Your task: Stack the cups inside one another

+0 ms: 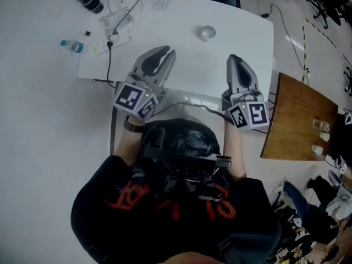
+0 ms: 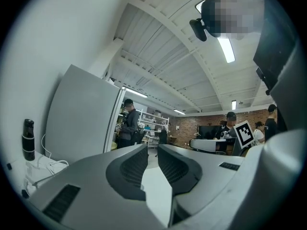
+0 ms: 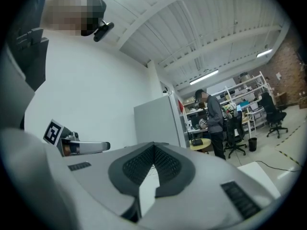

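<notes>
A small clear cup (image 1: 207, 33) stands alone on the white table (image 1: 181, 65), toward its far side; it shows in neither gripper view. My left gripper (image 1: 167, 52) hovers over the table's near half, left of the cup and short of it, shut and empty. My right gripper (image 1: 234, 57) is level with it on the right, also shut with nothing held. In the left gripper view the jaws (image 2: 152, 150) point level across the table, with only a sliver between them. In the right gripper view the jaw tips (image 3: 154, 147) meet.
A black bottle (image 1: 89, 0), a water bottle (image 1: 72, 46) and a power strip with cables (image 1: 113, 37) lie at the table's left end. A wooden table (image 1: 300, 120) with small glasses (image 1: 320, 125) stands to the right. People stand far off in the room (image 2: 129, 126).
</notes>
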`<state>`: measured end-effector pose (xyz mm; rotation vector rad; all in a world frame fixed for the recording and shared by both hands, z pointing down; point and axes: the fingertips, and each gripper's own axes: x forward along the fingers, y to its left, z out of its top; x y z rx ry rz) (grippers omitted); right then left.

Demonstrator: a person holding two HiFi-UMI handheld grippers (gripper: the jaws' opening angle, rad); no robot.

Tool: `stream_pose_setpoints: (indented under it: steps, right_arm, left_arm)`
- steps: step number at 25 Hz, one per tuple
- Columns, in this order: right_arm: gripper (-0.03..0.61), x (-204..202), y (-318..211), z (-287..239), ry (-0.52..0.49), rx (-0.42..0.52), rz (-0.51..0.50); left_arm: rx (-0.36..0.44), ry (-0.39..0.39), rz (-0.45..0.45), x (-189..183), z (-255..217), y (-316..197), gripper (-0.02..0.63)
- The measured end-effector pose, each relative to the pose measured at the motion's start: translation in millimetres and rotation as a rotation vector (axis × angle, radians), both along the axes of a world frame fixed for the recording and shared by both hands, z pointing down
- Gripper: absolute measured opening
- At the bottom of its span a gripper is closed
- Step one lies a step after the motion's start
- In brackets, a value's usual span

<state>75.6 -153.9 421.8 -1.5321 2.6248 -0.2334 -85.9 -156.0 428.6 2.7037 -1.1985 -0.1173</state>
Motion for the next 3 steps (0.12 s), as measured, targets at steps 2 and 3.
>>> stream_pose_setpoints:
  steps: [2,3]
  right_arm:
    - [0.002,9,13,0,-0.007,-0.004,-0.006]
    - [0.002,14,19,0,-0.009,-0.007,-0.01]
  left_arm:
    - [-0.011,0.005,0.001,13,3,13,0.071]
    - [-0.018,0.008,0.001,20,4,20,0.071]
